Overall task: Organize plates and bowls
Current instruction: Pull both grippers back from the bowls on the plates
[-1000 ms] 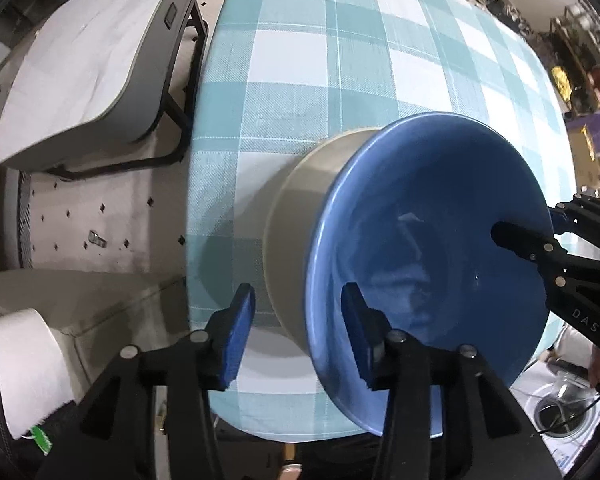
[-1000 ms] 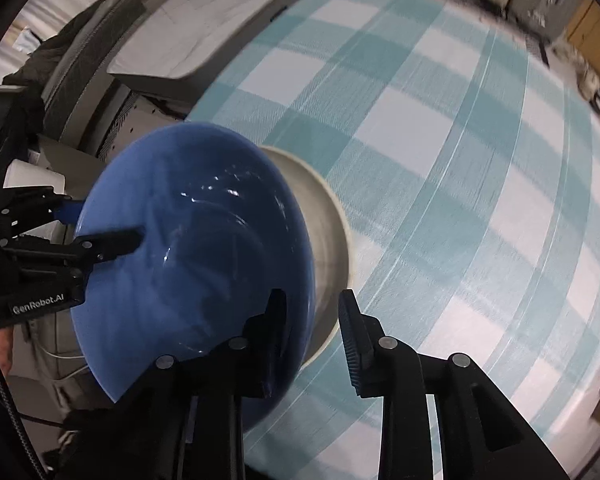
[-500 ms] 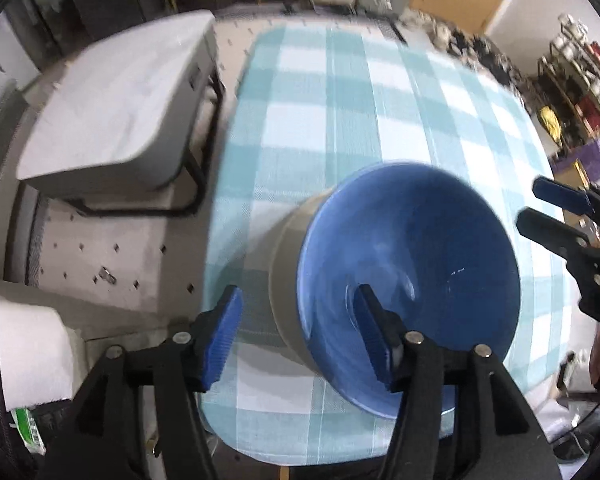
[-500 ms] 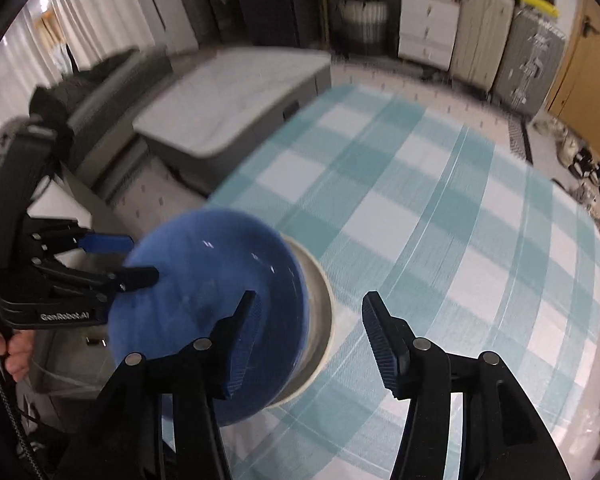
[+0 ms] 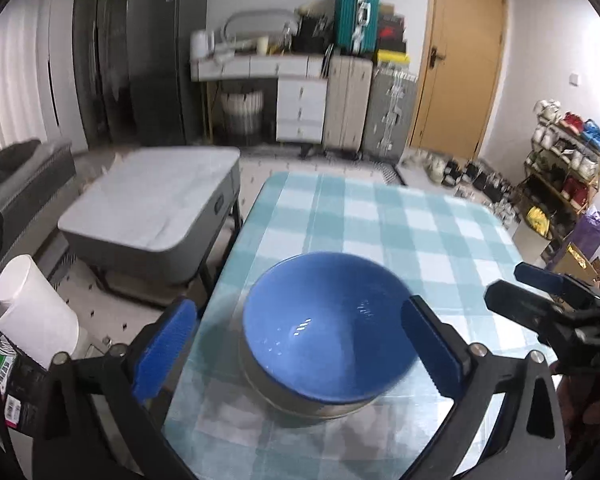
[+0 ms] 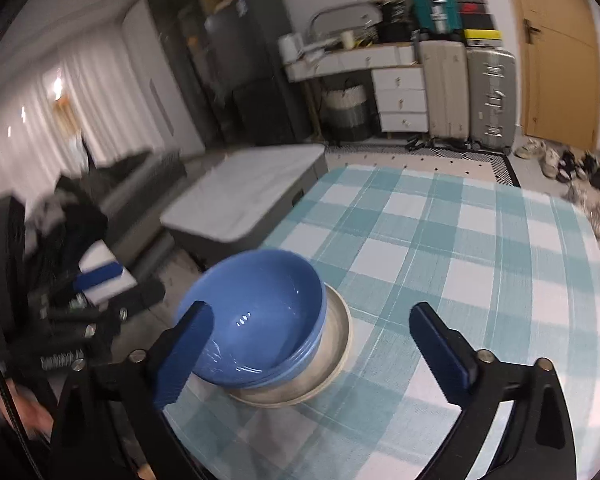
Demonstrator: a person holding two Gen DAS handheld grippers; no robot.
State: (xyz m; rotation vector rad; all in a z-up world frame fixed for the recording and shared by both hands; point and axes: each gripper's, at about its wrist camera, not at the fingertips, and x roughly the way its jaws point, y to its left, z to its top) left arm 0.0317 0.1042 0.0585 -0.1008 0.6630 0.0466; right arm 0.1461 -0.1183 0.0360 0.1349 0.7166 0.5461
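My blue bowl [image 5: 328, 328] sat nested on the plate [image 6: 336, 364]; both tongs, left [image 5: 300, 348] and right [image 6: 312, 356], had just opened wide, empty. Nothing else remained at twelve o'clock on the tabletop [image 6: 480, 248].

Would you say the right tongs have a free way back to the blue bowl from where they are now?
Probably yes: the right tongs stand open and empty above the blue bowl, with nothing between; the left tongs are clear too.

bowl [image 5: 332, 336]: blue | plate [image 6: 336, 344]: cream | tablecloth [image 5: 400, 232]: teal-white check | tool pads [image 5: 168, 340]: blue
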